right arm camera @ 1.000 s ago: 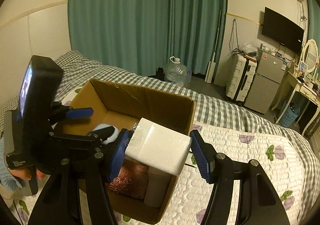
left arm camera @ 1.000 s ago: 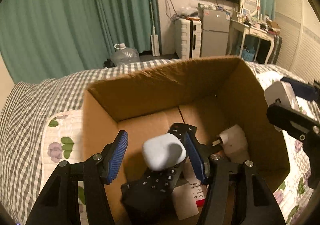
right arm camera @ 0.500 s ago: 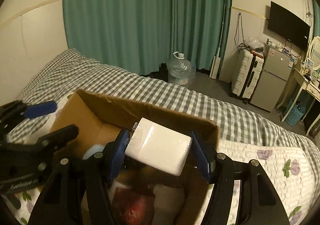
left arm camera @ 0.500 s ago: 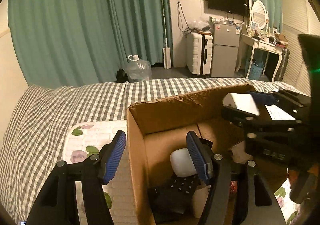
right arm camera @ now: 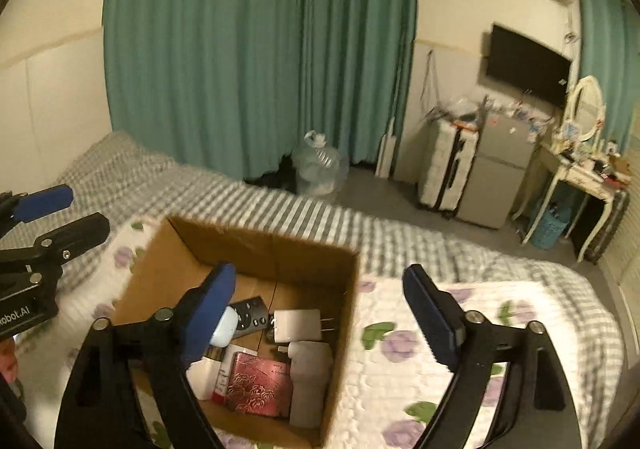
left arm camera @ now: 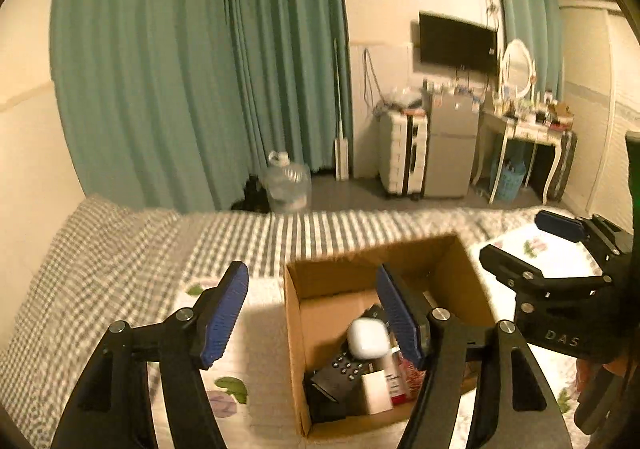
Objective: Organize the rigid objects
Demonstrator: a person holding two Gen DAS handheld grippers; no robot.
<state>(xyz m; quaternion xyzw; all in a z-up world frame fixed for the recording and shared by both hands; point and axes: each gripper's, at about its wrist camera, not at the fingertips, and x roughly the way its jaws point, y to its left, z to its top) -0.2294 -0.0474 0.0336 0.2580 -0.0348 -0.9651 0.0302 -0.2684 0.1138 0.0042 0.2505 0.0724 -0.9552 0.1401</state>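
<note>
An open cardboard box point(left arm camera: 296, 325) point(right arm camera: 344, 297) stands on the bed. Inside lie a white earbud case point(left arm camera: 368, 338) point(right arm camera: 223, 327), a black remote point(left arm camera: 340, 367) point(right arm camera: 250, 314), a white charger point(right arm camera: 298, 325), a red patterned box point(right arm camera: 258, 377) and a grey block point(right arm camera: 310, 381). My left gripper point(left arm camera: 316, 319) is open and empty, above the box's left wall. My right gripper point(right arm camera: 326, 315) is open and empty, above the box's right side. The right gripper also shows at the right edge of the left wrist view point(left arm camera: 560, 249), and the left gripper at the left edge of the right wrist view point(right arm camera: 52, 217).
The bed has a grey checked cover point(right arm camera: 400, 237) and a white floral quilt point(right arm camera: 400, 349). Beyond it are teal curtains point(left arm camera: 200, 69), a water jug point(left arm camera: 286, 189), a white suitcase point(left arm camera: 402, 157), a small fridge point(left arm camera: 450, 153) and a dressing table point(left arm camera: 524, 133).
My right gripper has opened and let go of the white charger, which now lies in the box. Both grippers have pulled up and back from the box.
</note>
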